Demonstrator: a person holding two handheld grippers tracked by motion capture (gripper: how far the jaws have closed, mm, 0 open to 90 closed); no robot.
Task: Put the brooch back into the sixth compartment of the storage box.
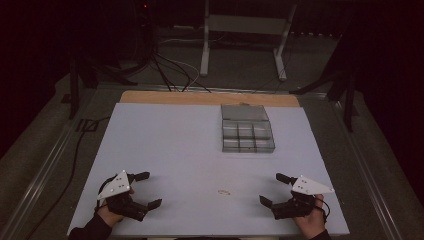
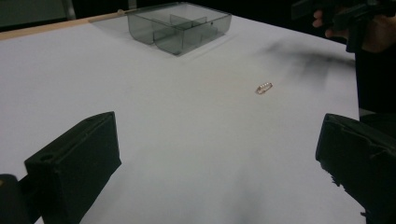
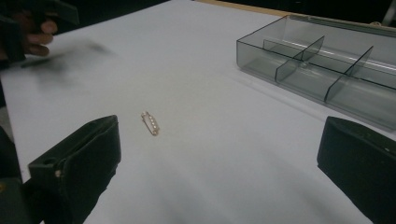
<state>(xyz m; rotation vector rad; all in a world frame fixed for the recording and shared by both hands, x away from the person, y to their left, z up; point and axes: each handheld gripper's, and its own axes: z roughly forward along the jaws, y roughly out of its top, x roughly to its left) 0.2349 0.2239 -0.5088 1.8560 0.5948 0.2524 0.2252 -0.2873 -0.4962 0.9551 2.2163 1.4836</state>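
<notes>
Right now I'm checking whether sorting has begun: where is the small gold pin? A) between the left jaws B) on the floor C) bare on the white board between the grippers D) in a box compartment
C: the pin lies on the board, outside the box.

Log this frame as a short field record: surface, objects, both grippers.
surface: white board on a table, wooden strip along its far edge
small item: gold pin lying flat on the board, near the front edge between the two grippers, untouched
container: smoky clear divided box, far right of centre, compartments look empty
left gripper: open, fingers wide apart, nothing between them, low over the front left of the board
right gripper: open, fingers wide apart, nothing between them, low over the front right of the board
contact: none; pin apart from both grippers and from the box
</notes>
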